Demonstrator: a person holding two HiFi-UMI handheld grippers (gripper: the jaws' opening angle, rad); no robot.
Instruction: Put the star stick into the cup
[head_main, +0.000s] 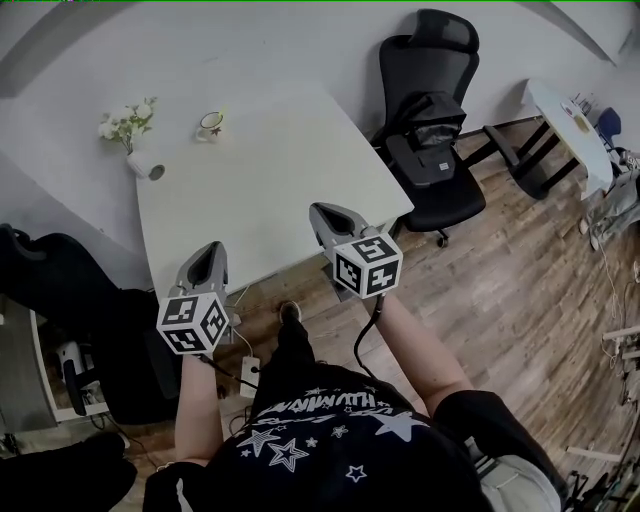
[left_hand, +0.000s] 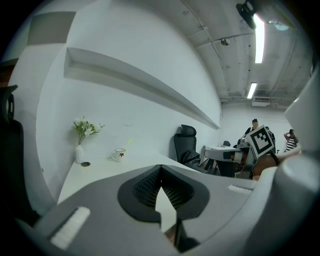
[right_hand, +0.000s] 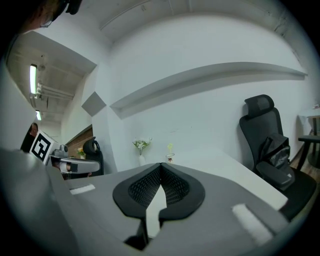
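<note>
A small white cup stands at the far side of the white table, with a yellow-green star stick standing in it. The same cup shows far off in the left gripper view, the stick leaning out of it, and the cup is tiny in the right gripper view. My left gripper hovers at the table's near edge, shut and empty. My right gripper is over the near right part of the table, shut with nothing between its jaws.
A white vase of flowers lies or leans at the far left of the table, with a small dark disc beside it. A black office chair stands right of the table. Another white table is at the far right. People stand far off.
</note>
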